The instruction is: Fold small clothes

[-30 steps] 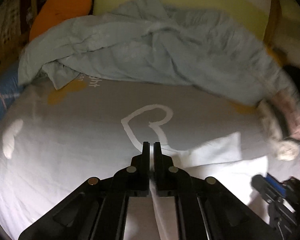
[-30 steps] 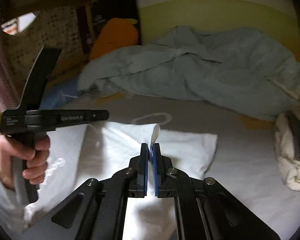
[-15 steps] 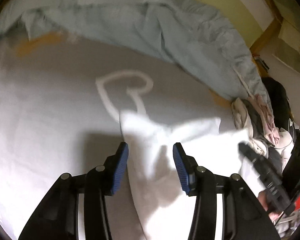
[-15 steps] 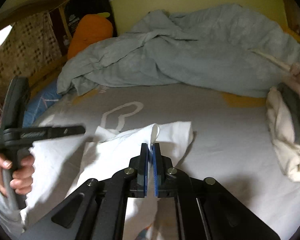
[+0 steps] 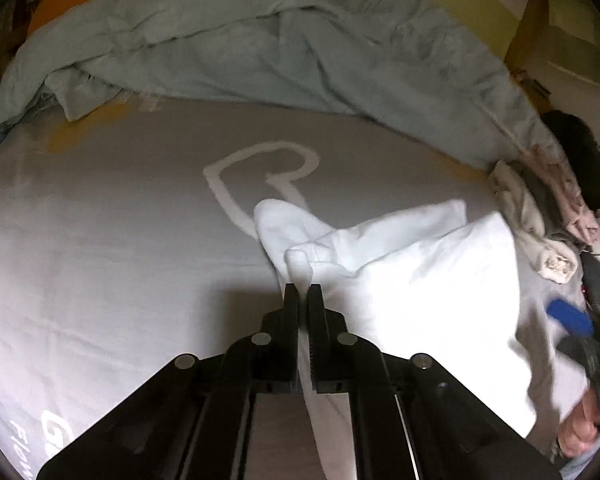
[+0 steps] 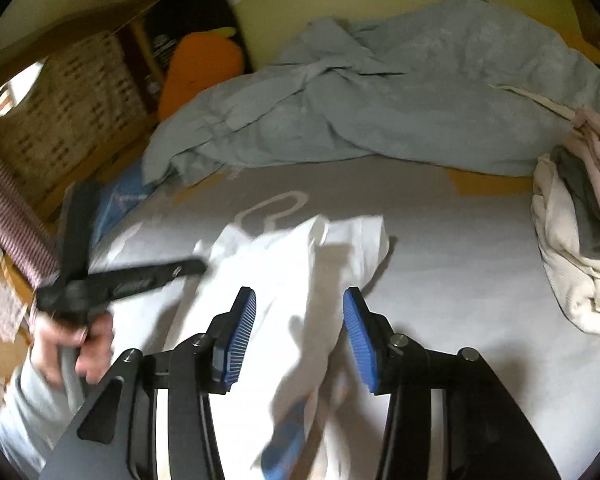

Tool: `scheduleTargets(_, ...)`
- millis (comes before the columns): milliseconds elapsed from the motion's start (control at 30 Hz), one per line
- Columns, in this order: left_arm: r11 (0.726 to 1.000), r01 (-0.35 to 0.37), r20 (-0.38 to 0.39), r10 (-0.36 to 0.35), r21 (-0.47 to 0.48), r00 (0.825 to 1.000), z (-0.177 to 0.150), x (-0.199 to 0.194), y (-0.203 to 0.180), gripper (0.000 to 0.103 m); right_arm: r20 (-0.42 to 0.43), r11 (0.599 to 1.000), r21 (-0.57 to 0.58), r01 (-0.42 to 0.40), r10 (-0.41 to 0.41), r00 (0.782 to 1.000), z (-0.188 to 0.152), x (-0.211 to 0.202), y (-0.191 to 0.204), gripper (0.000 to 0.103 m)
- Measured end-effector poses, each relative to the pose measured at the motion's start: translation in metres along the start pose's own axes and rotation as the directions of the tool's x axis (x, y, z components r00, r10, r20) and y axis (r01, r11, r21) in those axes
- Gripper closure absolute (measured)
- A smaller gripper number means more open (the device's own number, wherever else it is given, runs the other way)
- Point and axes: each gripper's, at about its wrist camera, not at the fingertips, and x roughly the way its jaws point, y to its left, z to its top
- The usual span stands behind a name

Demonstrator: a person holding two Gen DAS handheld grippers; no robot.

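A white garment [image 5: 404, 280] lies partly folded on the grey bed sheet [image 5: 100, 240]. My left gripper [image 5: 303, 300] is shut on its near edge, and a strip of the cloth runs down between the fingers. In the right wrist view the garment [image 6: 284, 264] lies under and between the blue pads [image 6: 240, 332] of my right gripper [image 6: 300, 320]. Those jaws are opening and the pads do not press the cloth. The left gripper [image 6: 188, 268] shows there at the left, held by a hand [image 6: 72, 344].
A crumpled pale blue blanket [image 5: 280, 52] covers the far side of the bed. A pile of cream, grey and pink clothes [image 6: 580, 240] sits at the right. An orange plush [image 6: 200, 68] and a woven basket [image 6: 72, 100] stand at the far left.
The left gripper opened over the garment, then shut on its near edge a little lower down. The right gripper let go of the fold it pinched and now stands open.
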Motion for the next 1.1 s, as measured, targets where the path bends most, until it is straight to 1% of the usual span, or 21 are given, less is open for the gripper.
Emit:
scheduleTargets(33, 1.000, -0.012, -0.009, 0.012, -0.004, 1.000, -0.001, 0.004, 0.003, 0.098, -0.023, 1.000, -0.015, -0.015, 0.014, 1.000, -0.006, -0.002, 0.004, 0.056)
scheduleTargets(67, 0.998, -0.062, -0.016, 0.062, -0.004, 0.998, -0.002, 0.009, 0.006, 0.093, -0.052, 0.999, -0.025, -0.023, 0.021, 0.998, -0.012, -0.003, 0.008, 0.056)
scheduleTargets(100, 0.995, -0.101, -0.016, 0.101, -0.002, 0.995, -0.006, 0.009, 0.012, 0.092, -0.075, 0.999, -0.029, -0.030, 0.028, 0.997, -0.019, -0.004, 0.009, 0.056)
scheduleTargets(133, 0.993, -0.116, -0.003, 0.116, -0.005, 0.993, -0.009, 0.006, 0.015, 0.091, -0.099, 0.999, -0.028, -0.044, 0.041, 0.994, -0.025, -0.004, 0.010, 0.056)
scheduleTargets(233, 0.999, -0.050, 0.034, 0.050, 0.011, 0.998, -0.025, -0.016, 0.017, 0.088, -0.137, 0.994, 0.029, -0.101, 0.104, 0.985, -0.041, -0.008, 0.003, 0.056)
scheduleTargets(333, 0.996, -0.029, 0.065, 0.024, 0.088, 0.998, -0.046, -0.052, 0.000, 0.087, -0.157, 0.987, 0.060, -0.152, 0.159, 0.975, -0.051, -0.005, -0.002, 0.056)
scheduleTargets(400, 0.991, 0.045, 0.089, -0.057, 0.128, 0.994, -0.061, -0.079, -0.015, 0.077, -0.156, 0.984, 0.084, -0.160, 0.171, 0.973, -0.056, -0.004, -0.005, 0.058)
scheduleTargets(433, 0.982, 0.104, 0.090, -0.119, 0.158, 0.989, -0.071, -0.093, -0.027, 0.074, -0.158, 0.984, 0.087, -0.157, 0.169, 0.973, -0.057, -0.003, -0.005, 0.068)
scheduleTargets(467, 0.970, 0.150, 0.080, -0.168, 0.192, 0.983, -0.082, -0.103, -0.038, 0.067, -0.161, 0.985, 0.079, -0.154, 0.165, 0.973, -0.059, -0.002, -0.004, 0.073)
scheduleTargets(500, 0.954, 0.192, 0.057, -0.210, 0.230, 0.976, -0.092, -0.110, -0.049, 0.063, -0.159, 0.987, 0.062, -0.149, 0.157, 0.975, -0.062, -0.004, -0.001, 0.089)
scheduleTargets(533, 0.939, 0.221, 0.025, -0.236, 0.262, 0.972, -0.102, -0.111, -0.061, 0.063, -0.154, 0.990, 0.038, -0.139, 0.143, 0.978, -0.064, -0.007, 0.002, 0.096)
scheduleTargets(567, 0.929, 0.231, 0.005, -0.243, 0.288, 0.970, -0.110, -0.112, -0.070, 0.063, -0.146, 0.992, 0.022, -0.127, 0.129, 0.981, -0.065, -0.009, 0.005, 0.097)
scheduleTargets(600, 0.927, 0.223, -0.001, -0.233, 0.303, 0.972, -0.117, -0.110, -0.077, 0.063, -0.135, 0.993, 0.007, -0.114, 0.114, 0.984, -0.066, -0.013, 0.008, 0.099)
scheduleTargets(667, 0.928, 0.180, -0.024, -0.183, 0.325, 0.983, -0.128, -0.101, -0.087, 0.063, -0.115, 0.994, 0.009, -0.106, 0.107, 0.988, -0.068, -0.022, 0.010, 0.099)
scheduleTargets(800, 0.939, 0.126, -0.081, -0.106, 0.320, 0.991, -0.139, -0.081, -0.087, 0.063, -0.090, 0.997, 0.014, -0.082, 0.082, 0.993, -0.076, -0.041, 0.010, 0.101)
scheduleTargets(900, 0.949, 0.072, -0.070, -0.053, 0.306, 0.996, -0.147, -0.078, -0.081, 0.063, -0.090, 0.998, 0.015, -0.062, 0.063, 0.994, -0.082, -0.048, 0.006, 0.101)
scheduleTargets(967, 0.955, 0.006, -0.038, 0.005, 0.296, 0.999, -0.152, -0.079, -0.077, 0.060, -0.077, 0.995, 0.037, -0.091, 0.094, 0.993, -0.084, -0.051, 0.001, 0.101)
scheduleTargets(1000, 0.955, -0.011, -0.022, 0.018, 0.297, 1.000, -0.154, -0.080, -0.077, 0.060, -0.071, 0.994, 0.050, -0.093, 0.096, 0.993, -0.083, -0.050, -0.001, 0.100)
scheduleTargets(1033, 0.954, -0.021, -0.008, 0.024, 0.298, 1.000, -0.155, -0.082, -0.077, 0.060, -0.079, 0.993, 0.066, -0.102, 0.107, 0.991, -0.082, -0.048, -0.002, 0.094)
scheduleTargets(1067, 0.954, -0.036, 0.005, 0.036, 0.298, 0.999, -0.156, -0.083, -0.076, 0.060, -0.101, 0.990, 0.082, -0.117, 0.125, 0.987, -0.080, -0.044, -0.002, 0.085)
scheduleTargets(1100, 0.951, -0.054, 0.018, 0.051, 0.304, 0.999, -0.158, -0.083, -0.078, 0.060, -0.116, 0.988, 0.092, -0.124, 0.135, 0.984, -0.078, -0.040, -0.001, 0.055)
